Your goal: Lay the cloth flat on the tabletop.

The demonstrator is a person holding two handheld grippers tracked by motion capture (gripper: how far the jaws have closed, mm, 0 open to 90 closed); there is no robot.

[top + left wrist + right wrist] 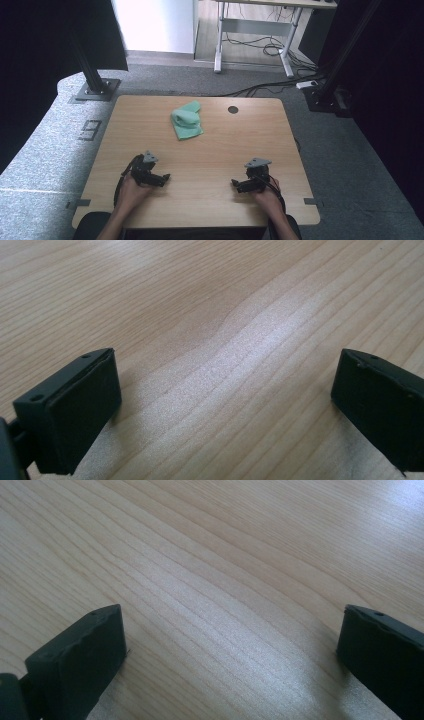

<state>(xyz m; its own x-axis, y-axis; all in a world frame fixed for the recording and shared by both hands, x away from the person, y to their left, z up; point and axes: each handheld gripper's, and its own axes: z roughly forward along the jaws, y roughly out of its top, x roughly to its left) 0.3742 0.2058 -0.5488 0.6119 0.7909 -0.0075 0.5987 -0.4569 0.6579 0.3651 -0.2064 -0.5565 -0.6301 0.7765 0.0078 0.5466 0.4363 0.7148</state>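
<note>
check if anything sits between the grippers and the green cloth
Nothing visible does. Bare wooden table lies between the green cloth and both the left gripper and right gripper. The dark round hole sits off to the cloth's right.

Black two-jaw left tongs (162, 178) with grey three-cornered top plate, matching right tongs (236, 185), black cables looping back, blocky matte jaw tips with small screw holes, bare forearms
</note>
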